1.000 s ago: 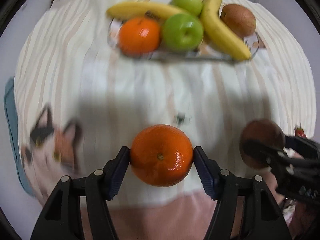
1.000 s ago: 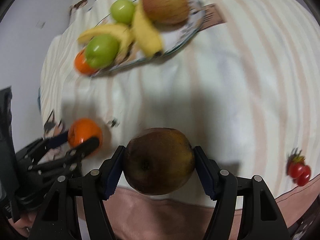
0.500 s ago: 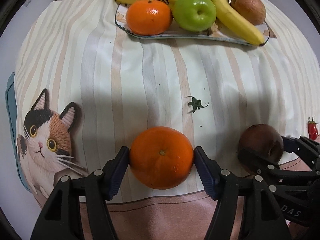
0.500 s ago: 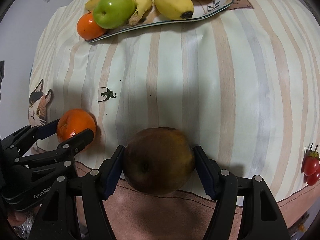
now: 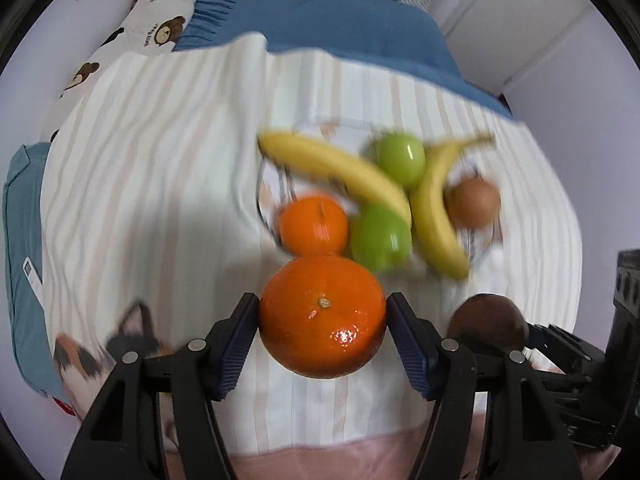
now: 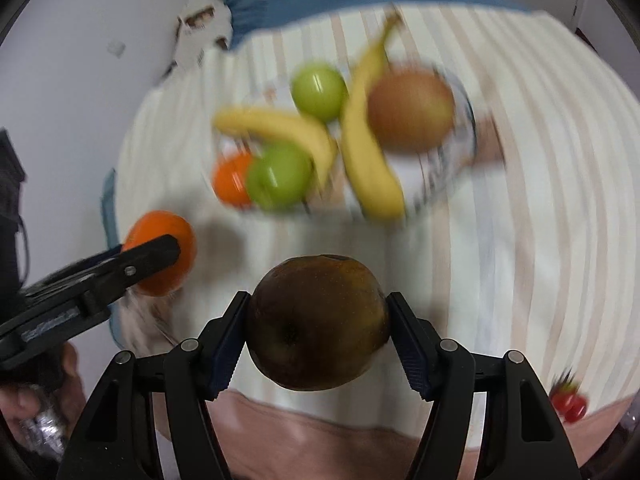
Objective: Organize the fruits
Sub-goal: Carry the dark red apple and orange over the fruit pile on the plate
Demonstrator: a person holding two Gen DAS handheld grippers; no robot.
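While both tools hang above the striped cloth (image 5: 160, 184), each has its pads pressed on a fruit: the left gripper (image 5: 322, 334) pinches an orange (image 5: 322, 316) across its widest girth, and the right gripper (image 6: 318, 330) pinches a dark brown apple (image 6: 318, 322) the same way. Both fruits sit on the near side of the plate (image 6: 466, 120), clear of it.

The orange is round, glossy and finely dimpled — likely firm with some give, so a grip at the equator should hold. The apple looks smooth, hard and heavier; its discoloured skin may bruise or slip.

On the plate lie two bananas (image 5: 340, 172), two green apples (image 5: 380, 240), a second orange (image 5: 314, 224) and a russet fruit (image 5: 474, 202) — crowded, with bare space scarce. Cherry tomatoes (image 6: 568, 402) lie well off to the plate's near right.
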